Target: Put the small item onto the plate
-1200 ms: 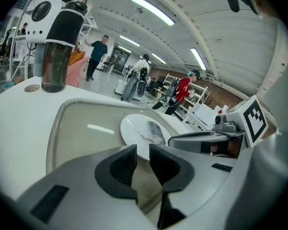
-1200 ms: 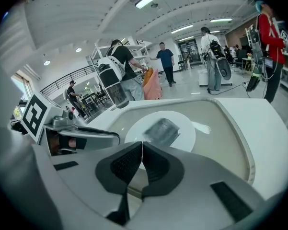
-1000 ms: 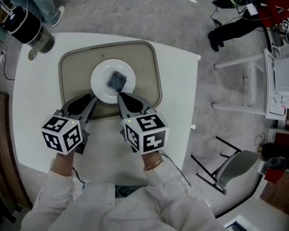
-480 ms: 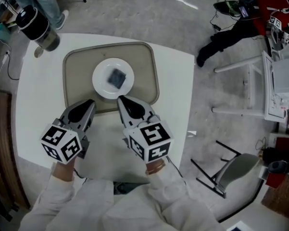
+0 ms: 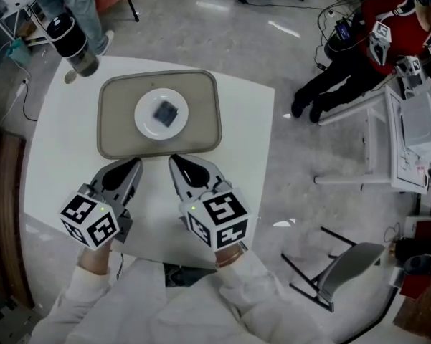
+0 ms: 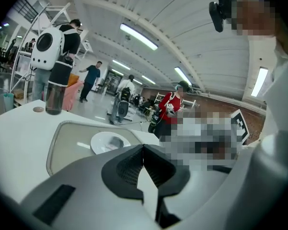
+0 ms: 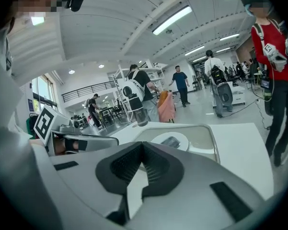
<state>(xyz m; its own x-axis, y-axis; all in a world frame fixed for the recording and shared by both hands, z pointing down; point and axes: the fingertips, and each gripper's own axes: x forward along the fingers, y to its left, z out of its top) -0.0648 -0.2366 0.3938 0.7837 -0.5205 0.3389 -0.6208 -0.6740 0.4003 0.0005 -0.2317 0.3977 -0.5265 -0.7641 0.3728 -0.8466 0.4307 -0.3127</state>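
Bench (image 5: 251, 156) far edge: tray (image 5: 201, 124) w/ plate (image 5: 142, 120), small item (image 5: 164, 112) on it. Near edge: L claw (image 5: 135, 162), R claw (image 5: 173, 158), both pressed together, empty.

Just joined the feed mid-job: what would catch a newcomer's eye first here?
A small dark item sits on a white plate, on a beige tray at the far side of the white table. Nearer the camera, the left gripper and right gripper are both shut and empty.

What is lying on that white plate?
One small dark item lies near the middle of the plate; nothing else is on it. The patch of plate beneath it is covered. The plate stands in the tray.
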